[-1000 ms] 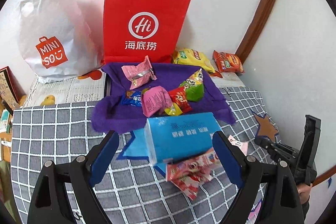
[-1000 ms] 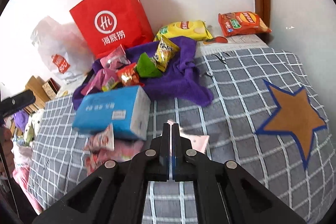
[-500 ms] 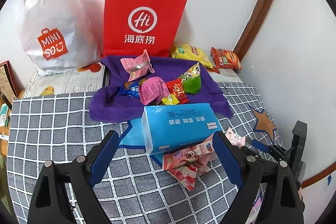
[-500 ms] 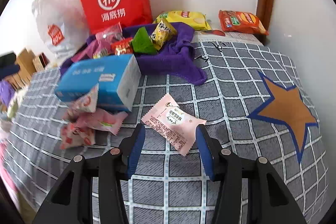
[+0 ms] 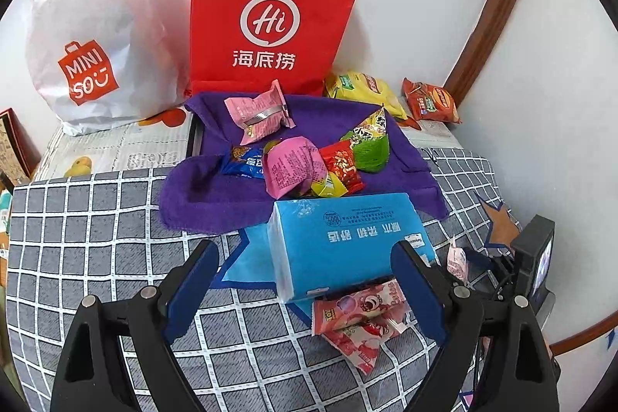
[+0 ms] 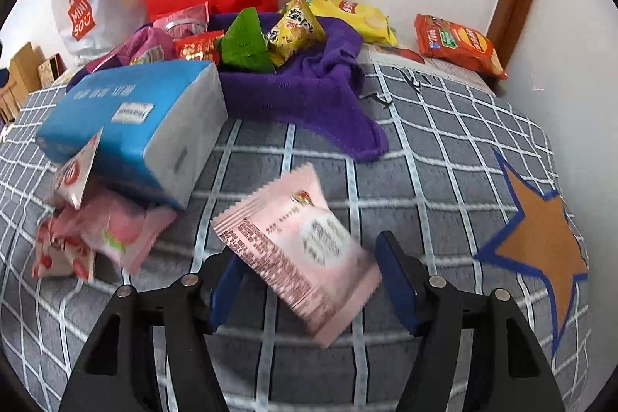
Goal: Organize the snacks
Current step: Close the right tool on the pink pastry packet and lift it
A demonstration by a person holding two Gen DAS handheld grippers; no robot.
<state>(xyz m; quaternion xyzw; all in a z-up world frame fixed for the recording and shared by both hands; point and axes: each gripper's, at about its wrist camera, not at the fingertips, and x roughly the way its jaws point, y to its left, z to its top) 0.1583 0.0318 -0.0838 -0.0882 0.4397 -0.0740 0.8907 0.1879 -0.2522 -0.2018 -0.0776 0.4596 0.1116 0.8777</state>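
The pale pink snack packet point(image 6: 297, 250) we're after lies flat on the grey checked blanket point(image 6: 444, 149), just in front of the blue tissue pack point(image 6: 131, 126) and well short of the purple cloth point(image 6: 309, 95) where the other snacks are piled. We reckon it's light, crinkly and puffed with air, so it'll squash easily and the slick film could slide out of a lazy pinch. Best bet is across the narrow middle, or by a crimped end seam.

Our right gripper point(image 6: 305, 284) has just been opening and now sits about halfway apart, straddling the packet. The packet is between the jaws, but the pads don't look pressed on it yet, so nothing's held.

Our left gripper point(image 5: 305, 277) is spread wide and empty, hovering over the tissue pack and the strawberry-print wrappers point(image 5: 359, 319) beside it.
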